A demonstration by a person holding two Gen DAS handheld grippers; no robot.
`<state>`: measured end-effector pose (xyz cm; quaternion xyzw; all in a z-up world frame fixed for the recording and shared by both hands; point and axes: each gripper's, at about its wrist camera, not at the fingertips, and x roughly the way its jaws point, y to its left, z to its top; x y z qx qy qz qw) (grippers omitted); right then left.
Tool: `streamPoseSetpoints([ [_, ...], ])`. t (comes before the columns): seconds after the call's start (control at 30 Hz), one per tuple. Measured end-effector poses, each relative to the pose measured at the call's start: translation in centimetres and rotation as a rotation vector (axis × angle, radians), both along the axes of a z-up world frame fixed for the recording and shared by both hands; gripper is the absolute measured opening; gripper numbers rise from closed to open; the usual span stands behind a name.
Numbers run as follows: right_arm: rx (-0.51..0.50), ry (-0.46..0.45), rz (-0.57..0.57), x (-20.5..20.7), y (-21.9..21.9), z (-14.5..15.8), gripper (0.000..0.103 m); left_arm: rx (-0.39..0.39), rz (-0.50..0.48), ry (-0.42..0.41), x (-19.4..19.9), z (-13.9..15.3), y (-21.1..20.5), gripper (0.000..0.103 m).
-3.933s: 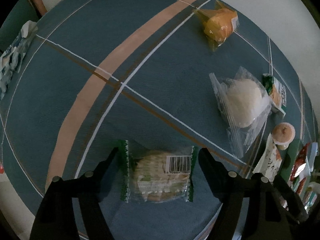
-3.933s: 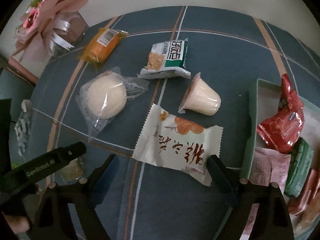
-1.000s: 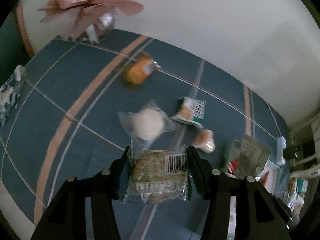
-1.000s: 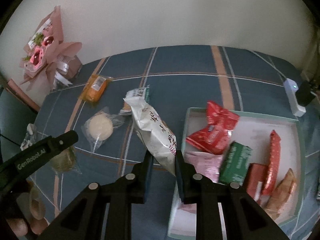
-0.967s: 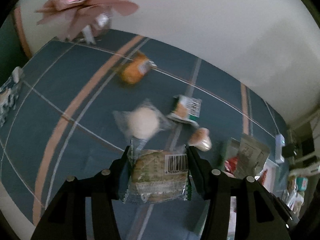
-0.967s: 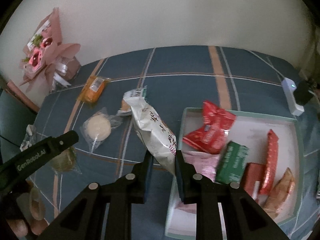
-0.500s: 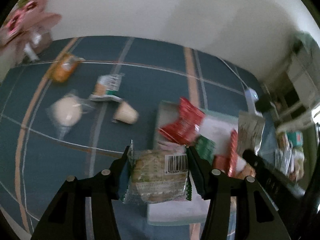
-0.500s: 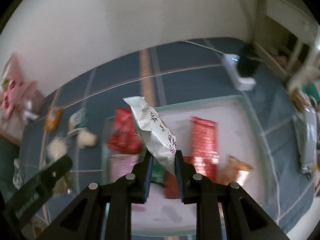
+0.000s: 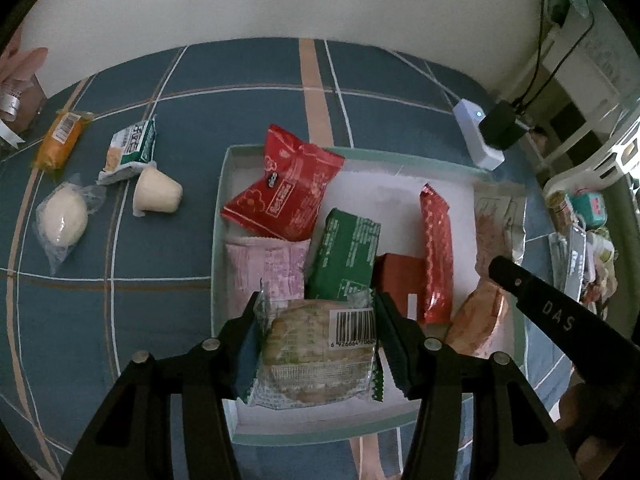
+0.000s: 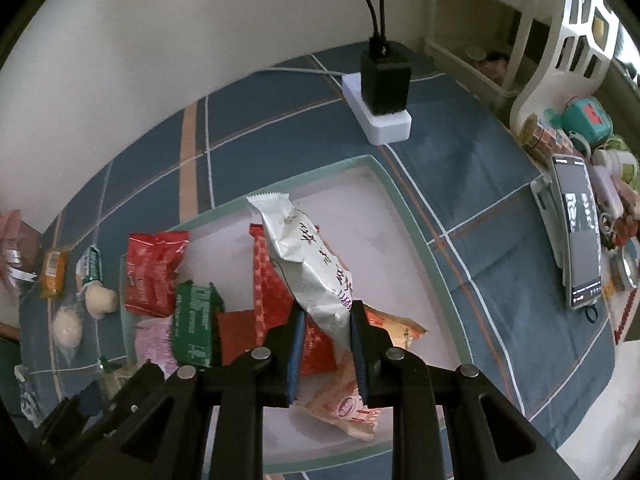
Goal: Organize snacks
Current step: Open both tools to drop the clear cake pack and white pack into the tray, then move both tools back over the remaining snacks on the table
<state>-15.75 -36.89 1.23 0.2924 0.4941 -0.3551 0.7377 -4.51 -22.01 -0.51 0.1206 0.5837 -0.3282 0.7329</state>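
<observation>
Moved: both claws have swung from the loose snacks to above the tray (image 9: 222,216).
Left claw (image 9: 316,328): pinching a cracker pack (image 9: 316,354).
Right claw (image 10: 325,334): pinching a silver packet (image 10: 310,268).
Meaning: both look ready to drop in.

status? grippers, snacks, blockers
Left gripper shut on clear-wrapped cookie pack; right gripper shut on silver packet. Both over tray. Nothing blocking.
</observation>
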Motion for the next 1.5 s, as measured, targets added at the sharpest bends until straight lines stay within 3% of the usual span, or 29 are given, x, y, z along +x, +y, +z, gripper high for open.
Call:
streamPoseSetpoints([
  [0.17, 0.011, 0.027, 0.004, 0.3, 0.1, -0.7, 0.024, 0.004, 0.01, 0.019, 0.1, -0.3, -0.1, 0.065],
  [0.37, 0.0, 0.041, 0.013, 0.5, 0.4, -0.6, 0.024, 0.004, 0.024, 0.017, 0.4, 0.0, 0.3, 0.069],
  [0.47, -0.014, 0.062, 0.03, 0.9, 1.2, -0.3, 0.031, -0.007, 0.052, 0.012, 1.0, 0.7, 1.0, 0.072],
  [0.57, -0.019, 0.071, 0.058, 1.6, 2.3, 0.1, 0.043, -0.024, 0.1, -0.007, 2.1, 1.6, 2.2, 0.073],
  [0.8, -0.052, 0.069, 0.132, 3.2, 5.1, 1.4, 0.058, -0.039, 0.249, -0.045, 5.3, 3.0, 6.2, 0.079],
  [1.13, -0.069, 0.069, 0.221, 5.2, 7.6, 1.9, 0.058, 0.028, 0.42, -0.047, 9.6, 1.4, 11.5, 0.08],
  [1.3, -0.057, 0.093, 0.208, 5.5, 7.6, 1.1, 0.078, 0.074, 0.438, -0.058, 9.9, 0.5, 12.3, 0.097],
  [1.33, -0.056, 0.093, 0.207, 5.5, 7.6, 1.0, 0.079, 0.086, 0.442, -0.07, 10.0, 0.3, 12.4, 0.098],
  [1.43, -0.057, 0.086, 0.201, 5.5, 7.5, 0.8, 0.1, 0.128, 0.446, -0.107, 10.1, 0.0, 12.5, 0.103],
  [1.5, -0.055, 0.079, 0.199, 5.5, 7.5, 0.7, 0.103, 0.144, 0.445, -0.117, 10.2, -0.2, 12.7, 0.103],
])
